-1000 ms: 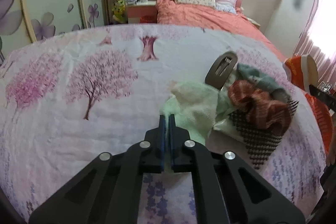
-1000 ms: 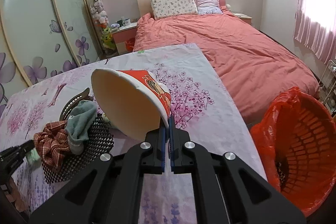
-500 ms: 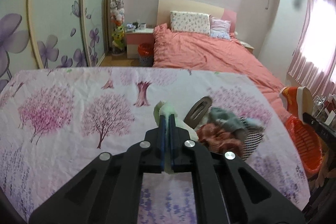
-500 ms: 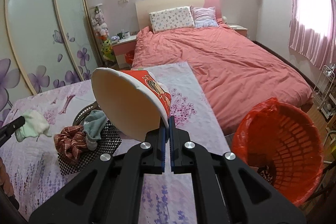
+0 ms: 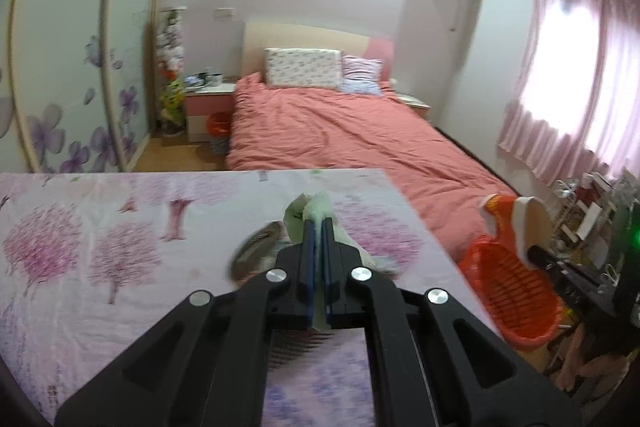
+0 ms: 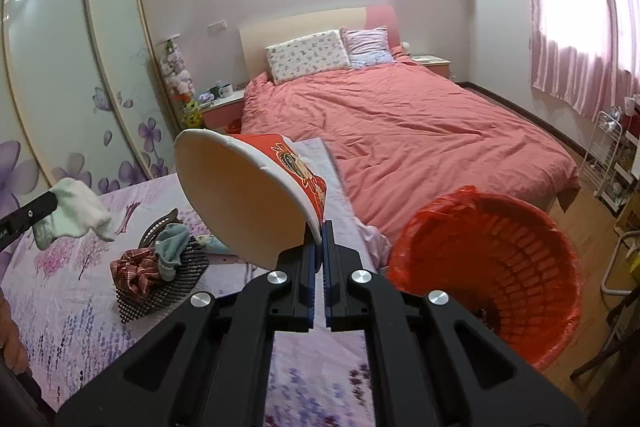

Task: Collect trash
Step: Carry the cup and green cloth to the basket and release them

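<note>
My left gripper is shut on a pale green crumpled tissue and holds it above the floral table; the tissue also shows in the right wrist view. My right gripper is shut on the rim of a red and white paper bowl, held tilted above the table's right edge. The bowl also shows in the left wrist view, over the red trash basket. The basket, lined with a red bag, stands on the floor right of the table.
A black mesh mat on the table carries a plaid cloth, a grey-green cloth and a dark hair clip. A pink bed lies behind. A wire rack stands at the far right.
My left gripper lifted the tissue off the pile and rose toward the right. My right gripper carried the bowl up and right, closer to the basket.
</note>
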Available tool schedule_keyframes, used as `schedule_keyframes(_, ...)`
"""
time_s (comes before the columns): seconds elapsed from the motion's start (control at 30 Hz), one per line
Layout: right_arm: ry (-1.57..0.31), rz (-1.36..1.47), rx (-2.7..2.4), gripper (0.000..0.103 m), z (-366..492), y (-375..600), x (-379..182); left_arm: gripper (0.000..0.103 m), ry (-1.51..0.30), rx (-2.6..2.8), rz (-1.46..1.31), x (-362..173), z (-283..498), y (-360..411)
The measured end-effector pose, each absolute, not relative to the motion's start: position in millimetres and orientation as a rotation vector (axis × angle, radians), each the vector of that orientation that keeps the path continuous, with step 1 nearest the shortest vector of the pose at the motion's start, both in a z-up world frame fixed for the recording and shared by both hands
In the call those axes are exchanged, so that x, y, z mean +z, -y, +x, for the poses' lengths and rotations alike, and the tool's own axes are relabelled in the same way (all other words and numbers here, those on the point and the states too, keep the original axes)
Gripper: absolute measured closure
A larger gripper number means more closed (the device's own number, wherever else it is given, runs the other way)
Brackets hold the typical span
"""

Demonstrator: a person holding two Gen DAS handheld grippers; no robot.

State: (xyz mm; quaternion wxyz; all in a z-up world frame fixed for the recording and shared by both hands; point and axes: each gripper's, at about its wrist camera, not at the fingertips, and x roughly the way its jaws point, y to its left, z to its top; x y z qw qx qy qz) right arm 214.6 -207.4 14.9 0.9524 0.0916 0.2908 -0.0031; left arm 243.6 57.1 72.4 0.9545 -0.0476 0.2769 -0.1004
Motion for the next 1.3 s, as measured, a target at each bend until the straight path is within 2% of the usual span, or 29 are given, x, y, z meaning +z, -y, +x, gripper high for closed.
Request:
schedule_keyframes(0.4, -0.591, 0.283, -0.151, 0.1, 189.9, 290.0, 4.2, 0.098, -0.574, -0.462, -0.084, 63.5, 245.9, 80.3)
schedule_keyframes(0.77, -0.606, 0.363, -0.271, 0.1, 196.3, 358.5, -25.3, 0.098, -0.635, -0.637, -0.045, 26.7, 259.6, 193.7)
schedule_keyframes(0.83, -0.621, 0.371, -0.274, 0.1, 199.3, 365.5, -33.1, 0.098, -0.657, -0.652, -0.029, 15.6, 263.8, 210.1)
schedule_keyframes(0.93, -0.639, 0.379, -0.271, 0.098, 201.0, 375.6, -42.4, 0.091, -0.681, -0.643, -0.006, 0.7, 267.7, 223.3)
schedule_keyframes(0.97, -0.649, 0.382, -0.265, 0.096, 203.1, 376.8, -47.4, 0.086, -0.689, -0.642, -0.001, -2.5, 270.4, 224.4)
schedule_keyframes(1.0, -0.654, 0.383, -0.263, 0.088, 203.1, 376.3, -49.3, 0.08, -0.7, -0.639, 0.004, -8.0, 272.4, 226.0)
schedule_keyframes(1.03, -0.657, 0.382, -0.265, 0.082, 202.4, 376.3, -51.8, 0.078, -0.706, -0.628, 0.007, -12.2, 274.5, 226.2)
schedule_keyframes(1.07, -0.657, 0.379, -0.267, 0.07, 200.3, 375.7, -52.1, 0.076, -0.713, -0.617, 0.011, -16.5, 276.9, 224.8)
schedule_keyframes(1.1, -0.657, 0.375, -0.27, 0.065, 199.2, 376.1, -53.4, 0.076, -0.72, -0.607, 0.011, -19.4, 279.4, 222.9)
schedule_keyframes(1.3, -0.666, 0.369, -0.268, 0.065, 196.5, 371.0, -51.8, 0.07, -0.734, -0.546, 0.003, -22.1, 287.9, 198.9)
